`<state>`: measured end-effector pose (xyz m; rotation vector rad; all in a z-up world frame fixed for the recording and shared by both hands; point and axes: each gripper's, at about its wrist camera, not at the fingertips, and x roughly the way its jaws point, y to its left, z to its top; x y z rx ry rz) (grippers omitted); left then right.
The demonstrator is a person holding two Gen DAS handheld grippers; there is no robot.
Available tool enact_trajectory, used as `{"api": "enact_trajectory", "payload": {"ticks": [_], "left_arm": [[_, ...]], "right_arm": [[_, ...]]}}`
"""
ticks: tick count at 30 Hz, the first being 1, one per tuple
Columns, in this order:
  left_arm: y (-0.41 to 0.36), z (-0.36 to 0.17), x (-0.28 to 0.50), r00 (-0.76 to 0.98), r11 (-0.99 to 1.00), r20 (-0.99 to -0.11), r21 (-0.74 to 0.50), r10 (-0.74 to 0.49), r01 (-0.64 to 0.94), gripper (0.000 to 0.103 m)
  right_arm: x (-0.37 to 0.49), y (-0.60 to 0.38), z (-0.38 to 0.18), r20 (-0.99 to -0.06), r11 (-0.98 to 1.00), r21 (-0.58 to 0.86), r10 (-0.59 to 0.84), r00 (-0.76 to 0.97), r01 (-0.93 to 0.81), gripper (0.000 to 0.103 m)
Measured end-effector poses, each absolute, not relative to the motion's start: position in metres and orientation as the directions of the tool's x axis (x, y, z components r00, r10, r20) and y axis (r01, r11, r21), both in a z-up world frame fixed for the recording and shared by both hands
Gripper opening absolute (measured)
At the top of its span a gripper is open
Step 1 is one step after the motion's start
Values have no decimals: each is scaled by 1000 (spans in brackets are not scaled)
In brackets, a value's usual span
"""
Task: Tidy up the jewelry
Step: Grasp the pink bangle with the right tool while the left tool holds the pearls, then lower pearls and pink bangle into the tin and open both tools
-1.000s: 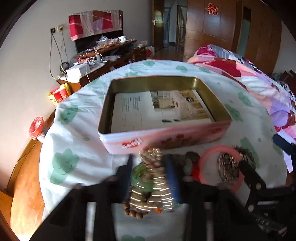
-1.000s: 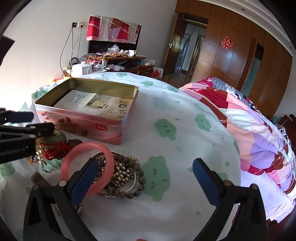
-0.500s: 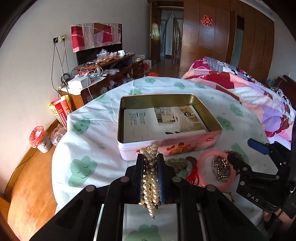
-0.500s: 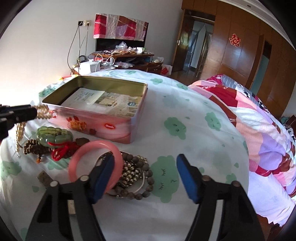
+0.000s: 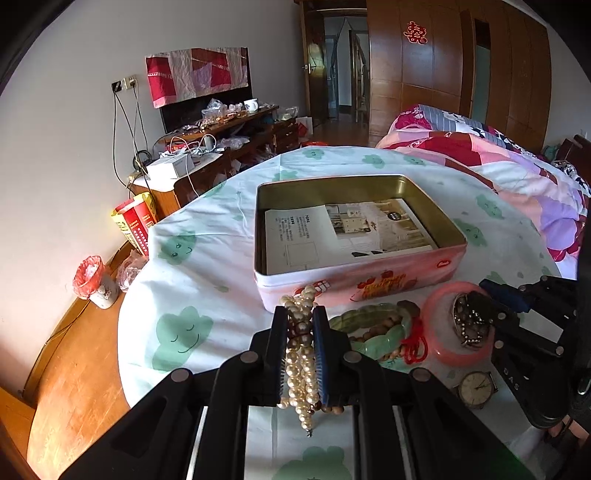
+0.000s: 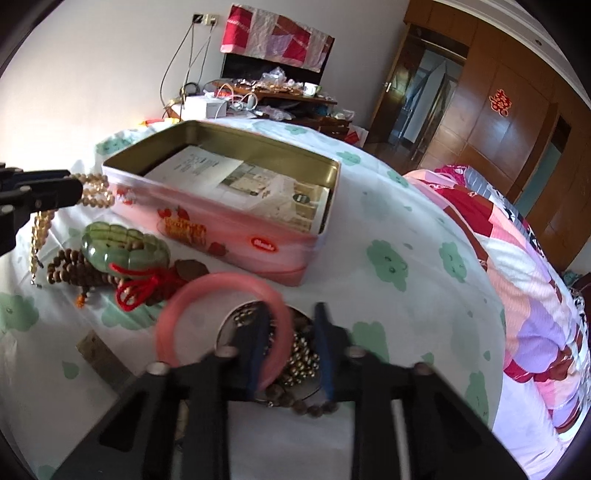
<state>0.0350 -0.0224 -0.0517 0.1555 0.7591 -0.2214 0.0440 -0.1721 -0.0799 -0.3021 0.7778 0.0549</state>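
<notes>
Pearl strand [image 5: 300, 354] now off the cloth [image 5: 207, 266], hand-held gripper [image 5: 300, 325] clamped.

Wardrobe door [image 5: 415, 32]: red double-happiness sign, also seen from the right wrist.
Right gripper [image 5: 511, 378]: white letters "DAS" on its black body.
Tin [image 6: 264, 244]: red oval logo on the side wall, letters too blurred to read.
Leaflet [image 5: 295, 236] in the tin: printed lines, too small to read.
Watch [image 5: 475, 387] beside the tin: dial marks unreadable.

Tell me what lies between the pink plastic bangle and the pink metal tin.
Only bare cloud-print cloth separates the bangle from the tin; the right wrist view shows it.
</notes>
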Motion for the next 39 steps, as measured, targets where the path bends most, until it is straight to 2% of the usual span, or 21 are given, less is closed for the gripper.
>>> {"api": "enact_trajectory", "payload": {"ticks": [19, 25, 39], "left_arm": [[-17, -28, 45, 736, 969, -663, 67, -136, 239, 13], [-24, -17, 61, 733, 964, -662, 58, -157, 259, 13], [-47, -9, 100, 731, 951, -669, 119, -136, 285, 13]], "right_arm": [[36, -175, -33, -601, 963, -221, -12, 799, -152, 12], [55, -179, -17, -584, 966, -214, -5, 812, -148, 12], [96, -184, -3, -579, 967, -199, 14, 815, -158, 12]]}}
